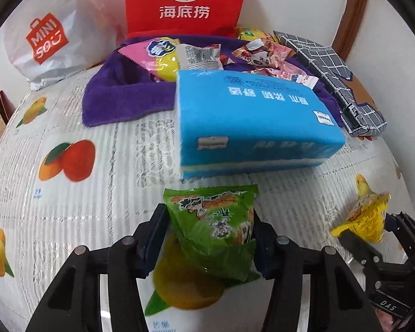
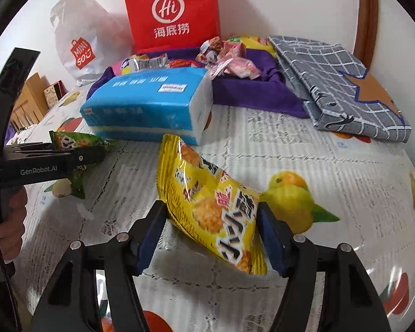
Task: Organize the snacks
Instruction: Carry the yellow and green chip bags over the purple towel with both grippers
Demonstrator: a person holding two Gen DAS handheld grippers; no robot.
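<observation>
Above the fruit-print tablecloth (image 1: 69,207), the left gripper (image 1: 210,238) clamps a green snack packet (image 1: 215,227), while the right gripper (image 2: 211,235) clamps a yellow snack packet (image 2: 215,207).

1. Left wrist view looks steeply down along its tongs (image 1: 210,238) at the desk (image 1: 102,215), close, facing the wall.
2. Right wrist view sits alongside, angled likewise.
3. Both share the blue tissue pack (image 1: 251,119) (image 2: 152,105) and red bag (image 1: 185,2) (image 2: 171,13).
</observation>
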